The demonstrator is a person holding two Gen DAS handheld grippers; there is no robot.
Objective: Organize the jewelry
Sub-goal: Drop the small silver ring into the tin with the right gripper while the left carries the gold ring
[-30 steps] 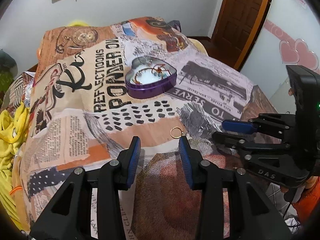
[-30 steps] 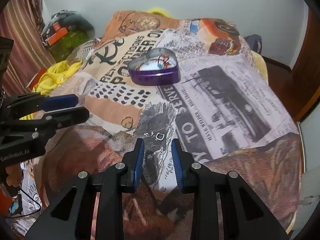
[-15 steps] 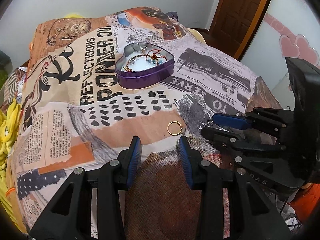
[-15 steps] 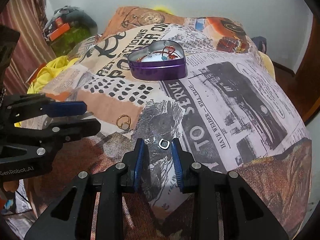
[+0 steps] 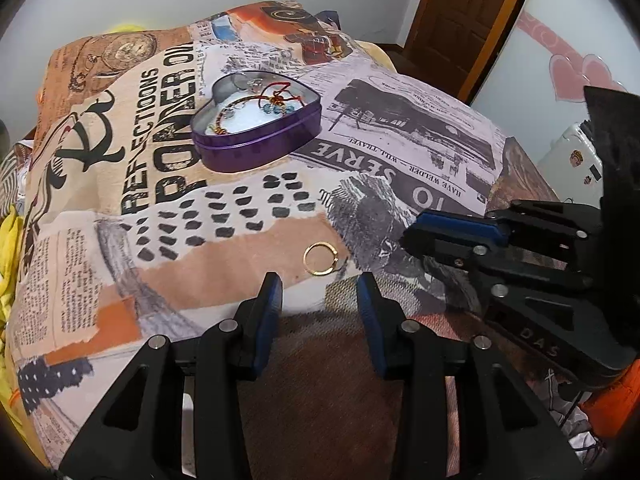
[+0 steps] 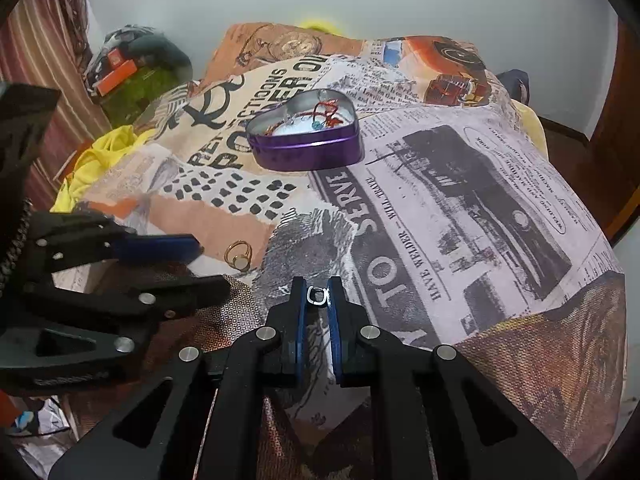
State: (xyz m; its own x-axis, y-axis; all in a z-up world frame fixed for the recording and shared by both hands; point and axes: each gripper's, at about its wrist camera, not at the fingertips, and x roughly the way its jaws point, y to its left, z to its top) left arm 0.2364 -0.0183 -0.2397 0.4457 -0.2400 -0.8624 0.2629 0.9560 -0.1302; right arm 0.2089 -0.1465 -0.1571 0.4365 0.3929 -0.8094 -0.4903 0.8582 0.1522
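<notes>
Each camera rides on its own tool and looks forward and down along the two fingers, close over the newspaper-print bedspread [image 5: 120, 264]. The left view faces the bed's far end and the brown wooden door [image 5: 460, 16]; the right view faces the far wall. Both share the purple heart-shaped tin [image 5: 256, 122] [image 6: 306, 134], the thin gold ring [image 5: 320, 259] [image 6: 239, 256], and each other's tool at the frame edge.

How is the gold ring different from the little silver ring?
The gold ring lies flat on the blanket, untouched; the silver ring is pinched upright in the right gripper. The gold ring is round and looks bigger, with a pale stone; the silver ring looks squarish and smaller. The left gripper sits open near the gold ring. Both are outside the heart tin.
</notes>
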